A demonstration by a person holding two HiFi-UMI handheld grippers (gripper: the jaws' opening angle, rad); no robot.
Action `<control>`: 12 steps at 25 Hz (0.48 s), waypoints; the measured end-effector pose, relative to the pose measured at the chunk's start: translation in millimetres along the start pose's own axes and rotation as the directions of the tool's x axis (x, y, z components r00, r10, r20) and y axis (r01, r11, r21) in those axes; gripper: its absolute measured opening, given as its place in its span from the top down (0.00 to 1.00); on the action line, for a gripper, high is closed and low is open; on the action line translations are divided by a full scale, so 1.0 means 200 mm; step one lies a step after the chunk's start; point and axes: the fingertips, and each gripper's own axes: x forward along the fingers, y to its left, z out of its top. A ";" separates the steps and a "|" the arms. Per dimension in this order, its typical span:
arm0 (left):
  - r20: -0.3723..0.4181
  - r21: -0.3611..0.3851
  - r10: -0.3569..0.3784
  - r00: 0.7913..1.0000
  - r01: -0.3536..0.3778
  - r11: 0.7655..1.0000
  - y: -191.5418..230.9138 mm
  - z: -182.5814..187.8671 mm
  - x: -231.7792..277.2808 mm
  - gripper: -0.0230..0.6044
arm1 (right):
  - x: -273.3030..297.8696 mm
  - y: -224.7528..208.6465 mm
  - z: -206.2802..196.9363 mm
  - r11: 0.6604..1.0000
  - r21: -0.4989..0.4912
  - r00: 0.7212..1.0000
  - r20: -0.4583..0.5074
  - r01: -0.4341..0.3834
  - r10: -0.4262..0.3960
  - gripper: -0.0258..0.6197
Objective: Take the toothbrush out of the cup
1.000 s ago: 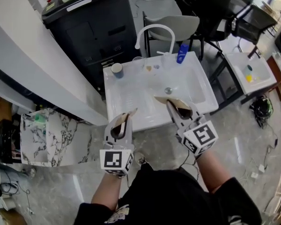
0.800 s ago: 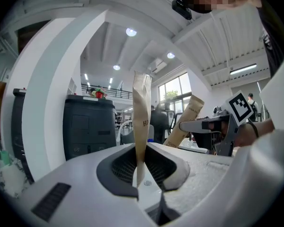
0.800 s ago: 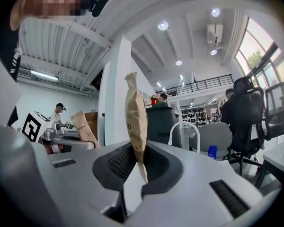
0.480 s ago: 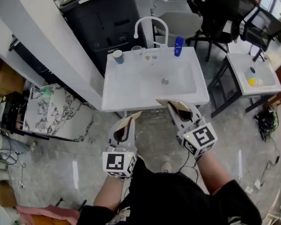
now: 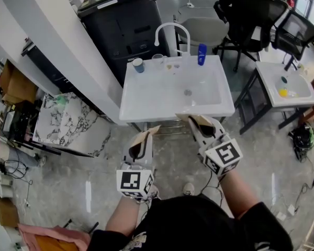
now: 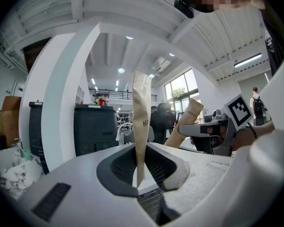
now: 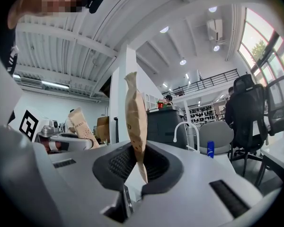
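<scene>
A small blue cup [image 5: 138, 64] stands at the back left corner of the white sink [image 5: 146, 101]. Any toothbrush in it is too small to make out. My left gripper [image 5: 155, 128] hovers over the floor just before the sink's front edge, its tan jaws shut with nothing between them. To its right, my right gripper [image 5: 181, 117] reaches the sink's front rim, also shut and empty. In the left gripper view the left gripper [image 6: 141, 75] shows its jaws pressed together. In the right gripper view the right gripper [image 7: 131, 77] does too. Both point level towards the sink.
Along the sink's back edge stand a clear glass [image 5: 157, 60], a white faucet [image 5: 172, 30] and a blue bottle [image 5: 201, 54]. A black cabinet [image 5: 120, 25] is behind, a marble slab [image 5: 68, 124] lies at left, and chairs [image 5: 204, 30] and a second white table [image 5: 298, 90] are at right.
Both grippers, still shut, have drawn back from over the sink's front part to its front edge. The sink now looks slightly farther away, and more floor shows at left.
</scene>
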 end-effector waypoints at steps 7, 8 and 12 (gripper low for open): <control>-0.004 -0.011 -0.016 1.000 0.016 1.000 0.18 -0.02 -0.10 0.89 | 0.09 0.17 -0.04 1.000 0.006 1.000 -0.016 0.027 -0.026 0.92; -0.004 -0.015 -0.019 1.000 0.019 1.000 0.21 -0.02 -0.12 0.89 | 0.11 0.21 -0.04 1.000 0.004 0.999 -0.019 0.031 -0.031 0.92; 0.004 -0.026 -0.040 0.999 0.040 0.999 0.34 -0.02 -0.19 0.89 | 0.16 0.34 -0.04 0.998 -0.002 0.998 -0.025 0.057 -0.057 0.92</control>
